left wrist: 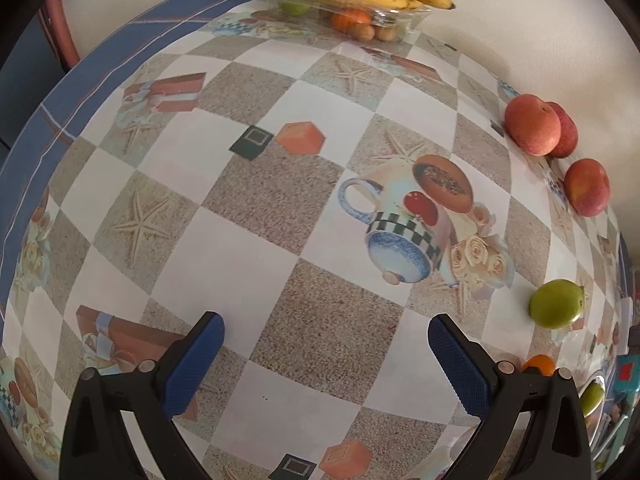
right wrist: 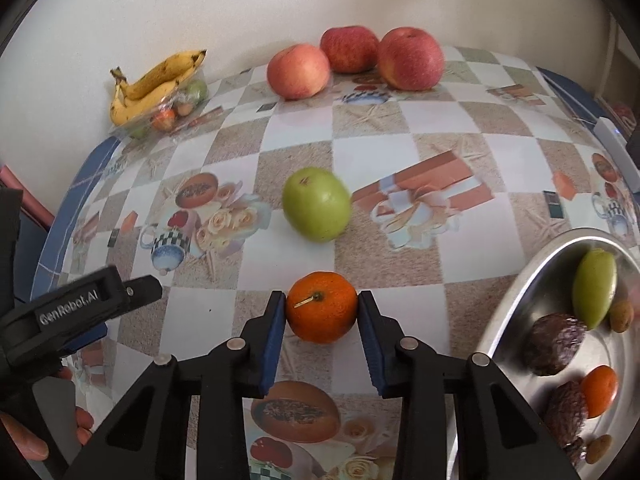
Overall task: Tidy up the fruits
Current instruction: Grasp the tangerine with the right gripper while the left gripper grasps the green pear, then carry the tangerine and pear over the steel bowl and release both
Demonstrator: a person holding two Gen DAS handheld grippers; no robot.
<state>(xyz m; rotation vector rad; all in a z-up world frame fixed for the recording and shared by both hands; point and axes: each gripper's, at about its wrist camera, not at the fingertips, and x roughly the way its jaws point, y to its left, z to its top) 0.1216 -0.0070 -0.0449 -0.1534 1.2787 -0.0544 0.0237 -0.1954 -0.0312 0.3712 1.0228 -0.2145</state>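
Your right gripper [right wrist: 322, 308] has its two blue pads pressed against either side of the orange tangerine [right wrist: 322, 307], which sits low over the counter [right wrist: 400, 248] near its front edge; the squeeze across its widest part keeps the round fruit from rolling out. The likely destination is the metal bowl [right wrist: 516, 292] at the counter's right edge, already holding a green fruit, another small orange one and some dark, wrinkled ones. The green apple [right wrist: 317, 204] waits mid-counter, just behind the tangerine. Three red apples [right wrist: 356, 60] line the back edge by the wall, and the bananas [right wrist: 156, 84] rest on a clear plastic tray [left wrist: 344, 8] in the back left corner. Your left gripper [left wrist: 326, 334] hangs wide open and empty above bare counter, free for the next pick.
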